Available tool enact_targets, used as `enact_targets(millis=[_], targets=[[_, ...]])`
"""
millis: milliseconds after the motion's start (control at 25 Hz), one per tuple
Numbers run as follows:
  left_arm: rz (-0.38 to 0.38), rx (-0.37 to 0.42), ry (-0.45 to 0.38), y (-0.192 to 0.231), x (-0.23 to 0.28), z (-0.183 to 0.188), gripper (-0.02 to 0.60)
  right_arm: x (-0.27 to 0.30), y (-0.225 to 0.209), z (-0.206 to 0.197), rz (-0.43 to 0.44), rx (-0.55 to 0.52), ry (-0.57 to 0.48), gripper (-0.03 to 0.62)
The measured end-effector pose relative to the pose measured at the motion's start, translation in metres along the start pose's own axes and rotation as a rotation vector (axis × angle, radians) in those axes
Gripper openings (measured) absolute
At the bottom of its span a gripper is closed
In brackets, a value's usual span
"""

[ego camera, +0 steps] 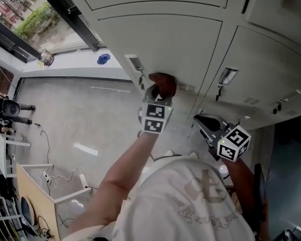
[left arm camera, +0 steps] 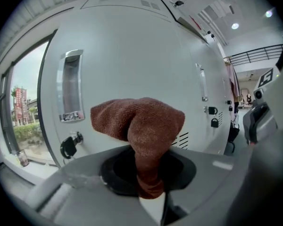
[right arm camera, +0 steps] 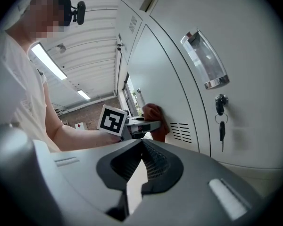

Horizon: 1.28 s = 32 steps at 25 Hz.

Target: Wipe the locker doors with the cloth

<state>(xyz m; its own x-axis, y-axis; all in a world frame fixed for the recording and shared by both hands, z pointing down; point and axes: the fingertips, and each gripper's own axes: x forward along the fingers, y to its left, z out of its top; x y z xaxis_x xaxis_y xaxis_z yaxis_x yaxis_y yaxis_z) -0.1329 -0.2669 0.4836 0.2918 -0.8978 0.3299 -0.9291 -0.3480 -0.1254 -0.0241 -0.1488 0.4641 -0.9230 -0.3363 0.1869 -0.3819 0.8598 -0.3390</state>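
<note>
Daylight comes in through the large glass window (ego camera: 25, 14) at the head view's upper left and lays a pale streak of glare on the glossy grey floor (ego camera: 85, 149). The pale grey metal locker doors (ego camera: 160, 39) are lit evenly and softly, with only faint shadows. In the right gripper view, long white ceiling strip lights (right arm camera: 49, 62) glow, and the chrome recessed handle (right arm camera: 205, 62) carries bright highlights. Both gripper views bend straight lines strongly and turn black at the corners. The rust-brown knitted cloth (left arm camera: 141, 124) is sharp, while the foreground closest to each lens is soft.

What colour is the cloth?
The cloth is reddish brown, clearest in the left gripper view.
</note>
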Motion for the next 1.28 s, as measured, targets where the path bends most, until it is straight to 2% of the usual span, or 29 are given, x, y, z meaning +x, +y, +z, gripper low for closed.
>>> enact_targets(millis=[240,400,480,560,640,800,880,960,1120,1200,1280], targets=[[0.036,-0.003,0.054,0.028,-0.005,-0.012,0.084,0.010,0.007,-0.001,0.010,0.004,0.016,0.008],[0.103,-0.085,0.087,0.056,-0.014,-0.022,0.084,0.014,0.010,-0.003,0.008,0.022,0.019,0.008],[0.097,-0.086,0.087,0.056,-0.019,-0.022,0.084,0.016,0.011,-0.005,0.008,0.030,0.022,0.008],[0.077,-0.076,0.060,0.050,-0.026,-0.016,0.084,0.020,0.012,-0.005,0.009,0.030,0.021,0.008],[0.078,-0.099,0.016,0.051,-0.041,-0.007,0.084,0.023,0.013,-0.004,0.010,0.024,0.018,0.008],[0.175,-0.186,-0.084,0.083,-0.086,0.011,0.084,0.029,0.012,-0.003,0.012,0.023,0.012,0.008],[0.224,-0.174,-0.107,0.105,-0.099,0.015,0.084,0.032,0.012,-0.004,0.015,0.027,0.013,0.008],[0.243,-0.126,-0.116,0.124,-0.102,0.017,0.084,0.035,0.013,-0.005,0.018,0.026,0.016,0.008],[0.185,0.007,-0.039,0.140,-0.073,-0.001,0.086,0.037,0.017,-0.005,0.019,0.025,0.023,0.008],[0.135,0.001,0.005,0.136,-0.058,-0.015,0.086,0.036,0.018,-0.005,0.015,0.026,0.023,0.008],[0.117,-0.063,0.029,0.131,-0.050,-0.025,0.086,0.032,0.017,-0.004,0.003,0.031,0.022,0.008]])
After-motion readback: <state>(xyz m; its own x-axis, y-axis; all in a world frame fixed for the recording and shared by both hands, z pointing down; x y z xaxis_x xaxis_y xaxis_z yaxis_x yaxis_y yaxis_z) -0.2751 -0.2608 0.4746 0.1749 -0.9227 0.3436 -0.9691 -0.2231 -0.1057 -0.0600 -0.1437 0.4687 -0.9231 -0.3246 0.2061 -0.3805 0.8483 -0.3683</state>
